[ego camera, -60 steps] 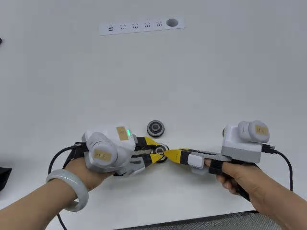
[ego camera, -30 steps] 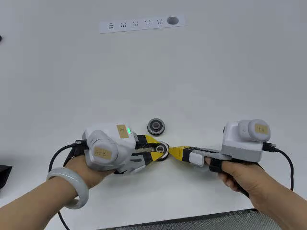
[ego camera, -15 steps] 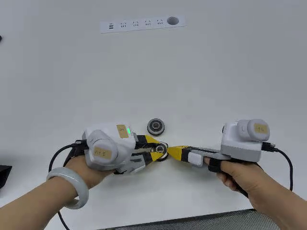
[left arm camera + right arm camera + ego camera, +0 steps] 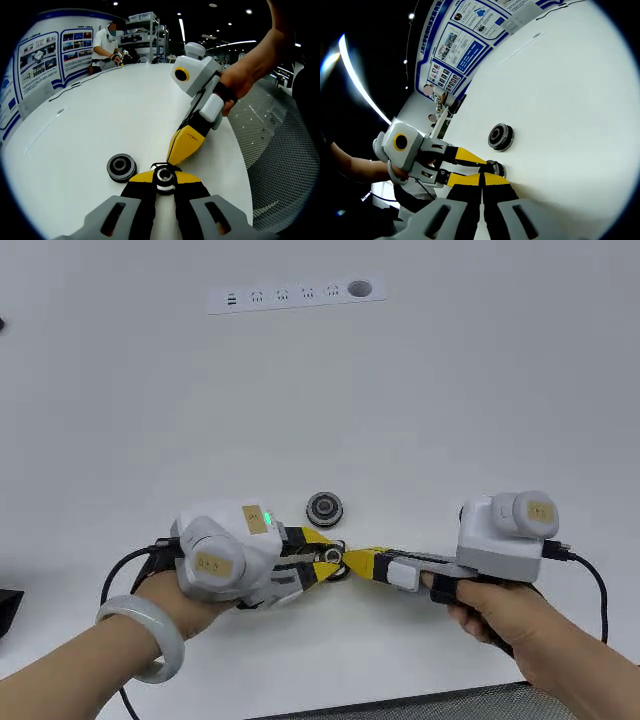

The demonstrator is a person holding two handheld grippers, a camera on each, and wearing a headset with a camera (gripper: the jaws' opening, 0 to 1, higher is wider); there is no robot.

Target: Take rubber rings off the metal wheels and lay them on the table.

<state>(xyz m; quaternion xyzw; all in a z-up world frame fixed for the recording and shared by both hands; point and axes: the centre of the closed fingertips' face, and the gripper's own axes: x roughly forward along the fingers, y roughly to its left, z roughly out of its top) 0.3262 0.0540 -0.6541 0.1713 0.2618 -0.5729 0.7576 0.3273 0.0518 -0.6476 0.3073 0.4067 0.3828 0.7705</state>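
White table (image 4: pixel 450 420), grippers meeting at one wheel.
Left gripper (image 4: pixel 322 562) pinches a metal wheel (image 4: pixel 164 176); right gripper (image 4: pixel 352 558), jaws pressed together, touches its rim. A slipping tip could knock it loose toward the second wheel (image 4: pixel 324 507) nearby.

I count two wheels: a near wheel (image 4: pixel 164 176) and a far wheel (image 4: pixel 121 167). I hold two grippers, the left gripper (image 4: pixel 326 560) and the right gripper (image 4: pixel 357 560). There is one power strip (image 4: pixel 295 292), one bracelet (image 4: pixel 140 635) and one table (image 4: pixel 450 420).
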